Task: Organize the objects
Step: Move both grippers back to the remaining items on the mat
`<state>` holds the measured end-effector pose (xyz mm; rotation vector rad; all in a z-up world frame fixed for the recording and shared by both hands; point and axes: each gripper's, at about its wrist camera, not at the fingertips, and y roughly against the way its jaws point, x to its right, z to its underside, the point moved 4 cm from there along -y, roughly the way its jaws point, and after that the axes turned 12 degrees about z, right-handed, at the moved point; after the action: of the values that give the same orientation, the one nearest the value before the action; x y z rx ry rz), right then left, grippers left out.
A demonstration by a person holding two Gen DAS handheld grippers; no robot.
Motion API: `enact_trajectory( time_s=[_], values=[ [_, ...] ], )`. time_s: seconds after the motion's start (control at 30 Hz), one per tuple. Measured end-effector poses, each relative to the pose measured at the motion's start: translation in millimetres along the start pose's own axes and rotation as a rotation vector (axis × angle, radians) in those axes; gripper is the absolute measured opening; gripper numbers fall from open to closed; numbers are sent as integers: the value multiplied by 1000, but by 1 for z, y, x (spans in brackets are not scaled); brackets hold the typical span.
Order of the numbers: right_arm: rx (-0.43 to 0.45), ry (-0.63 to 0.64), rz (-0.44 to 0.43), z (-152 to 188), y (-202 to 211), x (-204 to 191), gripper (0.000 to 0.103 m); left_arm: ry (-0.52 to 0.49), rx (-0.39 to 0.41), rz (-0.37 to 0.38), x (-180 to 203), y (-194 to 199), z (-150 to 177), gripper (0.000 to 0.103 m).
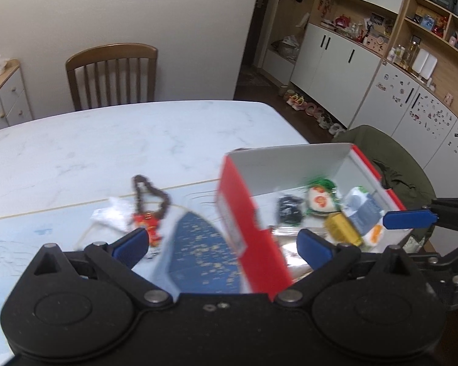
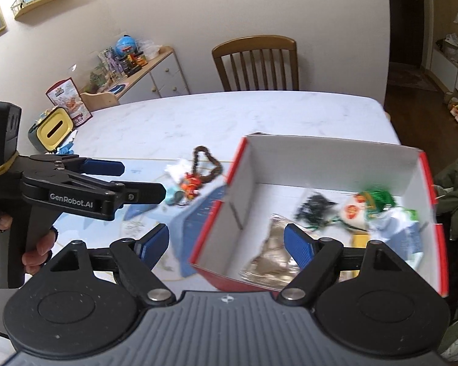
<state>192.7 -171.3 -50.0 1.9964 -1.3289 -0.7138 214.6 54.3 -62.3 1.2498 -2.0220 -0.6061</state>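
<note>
"GenRobot.AI" lettering along left gripper (image 2: 143, 180) beside red box (image 2: 320, 213)

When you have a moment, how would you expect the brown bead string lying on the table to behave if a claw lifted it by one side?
The bead string lies in an irregular loop, so it is probably floppy and would drape rather than hold shape. Its red-orange charm would likely dangle and swing. The round beads may slip between the blue pads.

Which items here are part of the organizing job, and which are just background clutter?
Job: red box with items already inside; bead bracelet with red charm and blue pouch on the table; both open grippers.
Background: chair, sideboard clutter, wall cabinets.
</note>
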Motion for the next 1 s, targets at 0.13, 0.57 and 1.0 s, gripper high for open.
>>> enact_trajectory(
  time_s=[0.13, 0.57, 1.0],
  values=[
    [-7, 7, -2, -2, -8, -31, 83, 5, -8, -13, -32, 8, 3, 103],
    [-73, 27, 7, -3, -57, -123, 82, 4, -40, -26, -121, 6, 5, 103],
    [-74, 46, 114, -12, -119, -154, 82, -10, -81, -40, -175, -40, -2, 103]
  ],
)
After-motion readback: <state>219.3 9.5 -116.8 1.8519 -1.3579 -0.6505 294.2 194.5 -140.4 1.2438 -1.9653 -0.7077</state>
